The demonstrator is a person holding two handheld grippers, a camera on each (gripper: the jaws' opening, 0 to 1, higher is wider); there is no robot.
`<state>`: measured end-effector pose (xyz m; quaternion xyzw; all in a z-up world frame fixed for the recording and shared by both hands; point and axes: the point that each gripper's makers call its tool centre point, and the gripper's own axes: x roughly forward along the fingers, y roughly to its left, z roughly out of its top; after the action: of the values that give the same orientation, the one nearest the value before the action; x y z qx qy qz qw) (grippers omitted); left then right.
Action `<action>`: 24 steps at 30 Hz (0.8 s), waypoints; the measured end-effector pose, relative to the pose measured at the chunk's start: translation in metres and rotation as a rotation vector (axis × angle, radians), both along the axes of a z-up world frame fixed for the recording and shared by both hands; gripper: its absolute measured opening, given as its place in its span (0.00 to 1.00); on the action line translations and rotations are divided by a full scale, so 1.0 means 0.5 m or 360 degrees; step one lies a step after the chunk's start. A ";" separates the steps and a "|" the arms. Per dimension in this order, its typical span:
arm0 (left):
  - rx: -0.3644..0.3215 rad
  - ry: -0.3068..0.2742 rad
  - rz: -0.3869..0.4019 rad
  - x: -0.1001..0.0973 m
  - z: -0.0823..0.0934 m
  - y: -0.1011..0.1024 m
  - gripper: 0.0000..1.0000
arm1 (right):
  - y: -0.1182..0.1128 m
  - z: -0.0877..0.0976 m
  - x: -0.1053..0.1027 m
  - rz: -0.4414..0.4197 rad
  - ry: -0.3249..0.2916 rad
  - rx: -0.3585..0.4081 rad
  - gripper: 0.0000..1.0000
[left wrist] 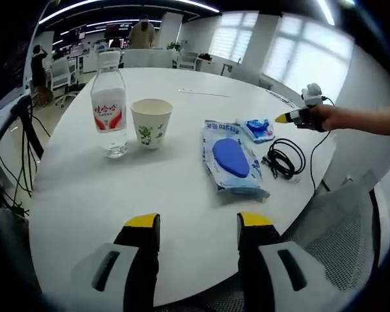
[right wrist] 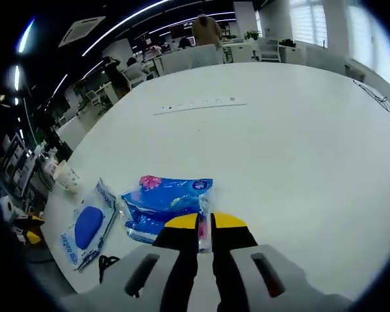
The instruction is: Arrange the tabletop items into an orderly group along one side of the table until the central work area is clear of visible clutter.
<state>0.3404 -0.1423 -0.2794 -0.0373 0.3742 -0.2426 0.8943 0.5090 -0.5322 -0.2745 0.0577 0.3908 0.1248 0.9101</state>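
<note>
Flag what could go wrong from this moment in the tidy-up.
The right claw pinches only the edge of the small blue packet, so it may slip or tear when dragged. In the left gripper view, the black cable lies right beside that packet and the wet wipes pack and might snag. The water bottle and paper cup stand close; a careless push could tip either.

My round white table (left wrist: pixel 182 188) sits in an open-plan office. Strip lights (right wrist: pixel 127 23) run along the dark ceiling, bright blinded windows (left wrist: pixel 299 52) fill 1 wall (very washed out), and a grey mesh chair (left wrist: pixel 338 234) waits beside me, with desks (right wrist: pixel 182 58) beyond.
</note>
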 end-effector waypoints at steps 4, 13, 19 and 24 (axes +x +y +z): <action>-0.0001 -0.0005 0.0013 0.002 0.001 0.003 0.47 | 0.017 0.010 0.006 0.0046 -0.0020 -0.0004 0.05; -0.0014 -0.0015 0.0030 0.003 0.004 0.005 0.46 | 0.074 0.044 0.027 0.0243 -0.0117 -0.0133 0.04; -0.0026 -0.0023 0.0033 0.003 0.005 0.004 0.46 | 0.159 0.066 0.042 0.0388 -0.0158 -0.0115 0.05; -0.0038 -0.0036 0.0049 0.005 0.009 0.007 0.46 | 0.220 0.060 0.042 0.0494 -0.0153 -0.0106 0.06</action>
<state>0.3431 -0.1389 -0.2748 -0.0511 0.3604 -0.2336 0.9016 0.5298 -0.4223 -0.2444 -0.0397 0.3549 0.2534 0.8990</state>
